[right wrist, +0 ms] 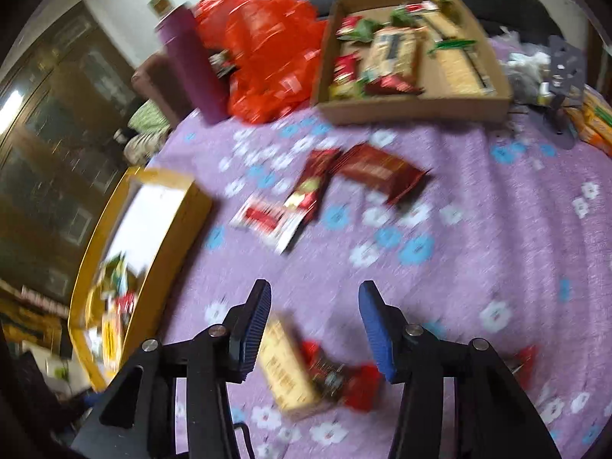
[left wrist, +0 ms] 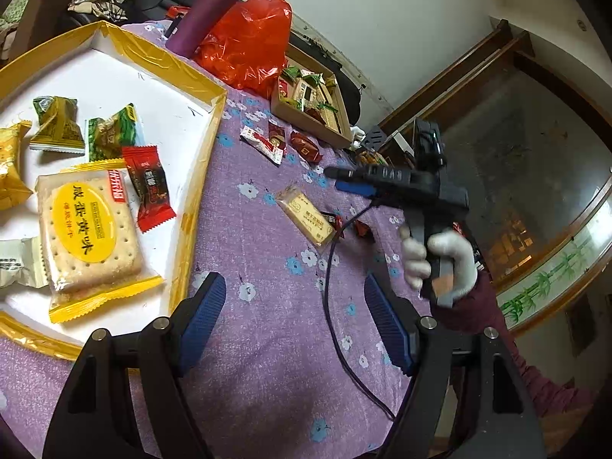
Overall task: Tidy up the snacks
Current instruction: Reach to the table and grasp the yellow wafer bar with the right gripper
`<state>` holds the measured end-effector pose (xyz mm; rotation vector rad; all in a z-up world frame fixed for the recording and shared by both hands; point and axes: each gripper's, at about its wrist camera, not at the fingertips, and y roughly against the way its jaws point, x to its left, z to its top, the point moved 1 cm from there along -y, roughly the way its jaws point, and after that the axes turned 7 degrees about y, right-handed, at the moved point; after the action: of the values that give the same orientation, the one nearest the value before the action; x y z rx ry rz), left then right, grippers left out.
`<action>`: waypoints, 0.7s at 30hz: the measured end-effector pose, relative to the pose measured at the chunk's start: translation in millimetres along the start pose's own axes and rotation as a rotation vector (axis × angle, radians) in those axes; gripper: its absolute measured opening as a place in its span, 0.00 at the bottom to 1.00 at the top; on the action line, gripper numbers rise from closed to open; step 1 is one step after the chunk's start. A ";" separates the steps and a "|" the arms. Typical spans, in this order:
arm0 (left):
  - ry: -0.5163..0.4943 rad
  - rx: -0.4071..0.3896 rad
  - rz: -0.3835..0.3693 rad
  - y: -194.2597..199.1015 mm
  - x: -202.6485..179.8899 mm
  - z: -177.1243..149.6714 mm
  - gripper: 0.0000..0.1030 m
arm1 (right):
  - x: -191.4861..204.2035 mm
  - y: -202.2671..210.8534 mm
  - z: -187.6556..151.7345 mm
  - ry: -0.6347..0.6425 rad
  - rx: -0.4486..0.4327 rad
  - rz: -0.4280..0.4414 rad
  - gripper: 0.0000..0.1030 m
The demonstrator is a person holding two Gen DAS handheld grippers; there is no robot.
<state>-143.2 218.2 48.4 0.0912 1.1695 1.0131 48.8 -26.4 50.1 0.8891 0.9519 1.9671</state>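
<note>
A yellow-rimmed white tray (left wrist: 206,114) holds several wrapped snacks, among them a large yellow cracker pack (left wrist: 90,229) and a red candy (left wrist: 149,187). My left gripper (left wrist: 294,302) is open and empty above the purple cloth, just right of the tray. A tan biscuit bar (left wrist: 306,216) lies on the cloth beyond it. My right gripper (left wrist: 336,178) hovers past that bar. In the blurred right wrist view the right gripper (right wrist: 315,302) is open and empty above the tan bar (right wrist: 287,371) and a red candy (right wrist: 344,378). Red packets (right wrist: 336,179) lie further ahead.
A brown cardboard tray (left wrist: 311,122) of snacks stands at the back, also in the right wrist view (right wrist: 420,105). A red plastic bag (left wrist: 244,42) and a purple bottle (left wrist: 214,11) stand beside it. A purple cable (left wrist: 332,306) trails across the floral cloth.
</note>
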 end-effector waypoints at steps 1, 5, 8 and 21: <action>0.003 -0.003 0.000 1.3 1.1 0.0 0.73 | 5.1 -2.2 -4.6 0.024 0.004 -0.004 0.49; 0.016 0.003 0.000 -1.7 0.7 -2.8 0.73 | 39.8 -8.0 -23.7 0.154 -0.008 -0.044 0.49; 0.000 0.017 0.010 -6.6 -6.6 -7.4 0.73 | 63.7 -21.3 -37.3 0.259 0.020 -0.102 0.47; -0.098 0.069 0.076 -30.9 -38.8 -12.9 0.73 | 22.1 37.5 -72.1 0.079 -0.126 0.024 0.33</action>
<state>-135.6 167.7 53.7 0.2391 1.1184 1.0240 -33.1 -46.1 52.6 0.7604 0.8537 2.0713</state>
